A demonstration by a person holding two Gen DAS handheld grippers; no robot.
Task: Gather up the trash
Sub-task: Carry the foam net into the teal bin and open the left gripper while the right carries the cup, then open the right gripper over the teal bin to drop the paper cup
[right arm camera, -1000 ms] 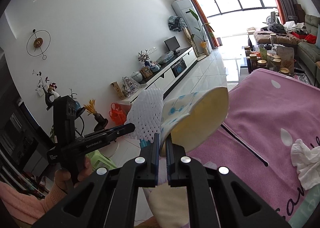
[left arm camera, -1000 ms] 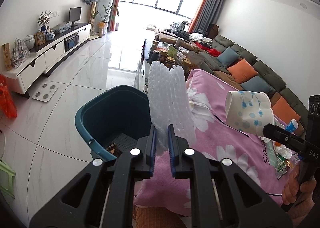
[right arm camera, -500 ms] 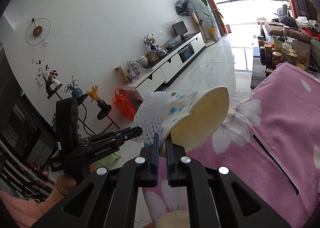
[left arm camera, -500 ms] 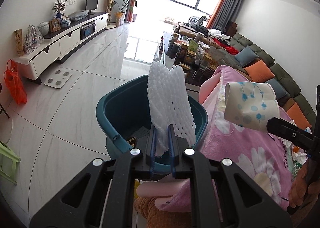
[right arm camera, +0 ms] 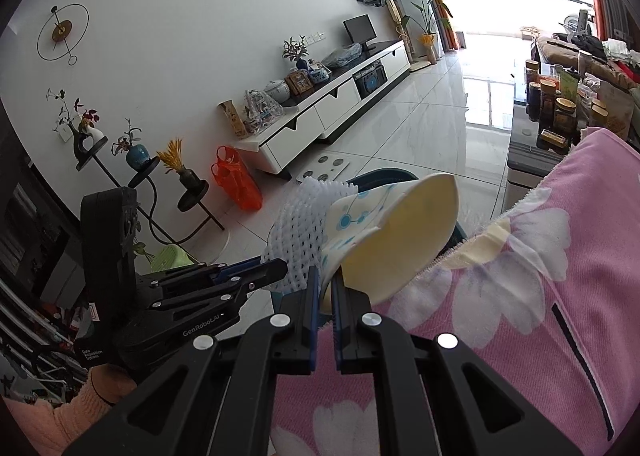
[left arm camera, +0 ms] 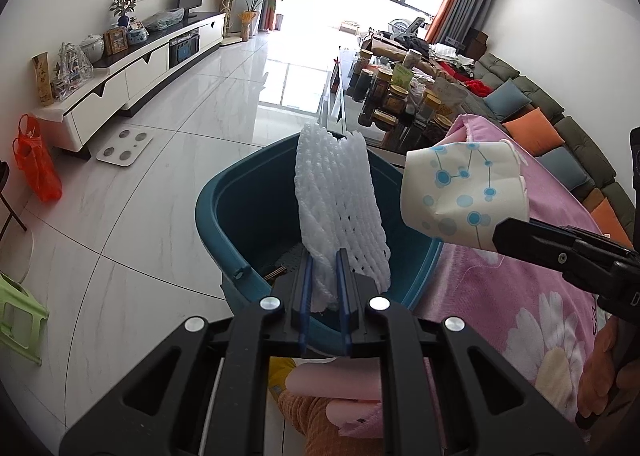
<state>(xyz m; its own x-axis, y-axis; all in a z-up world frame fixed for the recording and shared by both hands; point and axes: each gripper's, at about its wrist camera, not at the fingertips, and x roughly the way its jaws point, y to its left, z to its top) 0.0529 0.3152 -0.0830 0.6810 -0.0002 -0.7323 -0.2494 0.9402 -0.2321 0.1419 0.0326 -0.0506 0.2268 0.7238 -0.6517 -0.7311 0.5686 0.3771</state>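
Left gripper (left arm camera: 324, 276) clamps my white foam net sleeve (left arm camera: 338, 212) above the teal plastic bin (left arm camera: 224, 208); right gripper (right arm camera: 325, 296) pinches the crumpled blue-dotted paper cup (right arm camera: 384, 228) just right.

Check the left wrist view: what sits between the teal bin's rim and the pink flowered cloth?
The paper cup, pinched by the right gripper, hangs there beside the foam net, over the bin's right edge next to the cloth.

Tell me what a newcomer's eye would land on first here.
First, the white foam net pinched in the left gripper, held over the open teal bin on the floor. Next, the crushed paper cup with blue dots, clamped in the right gripper beside the net, at the edge of the pink flowered cloth.
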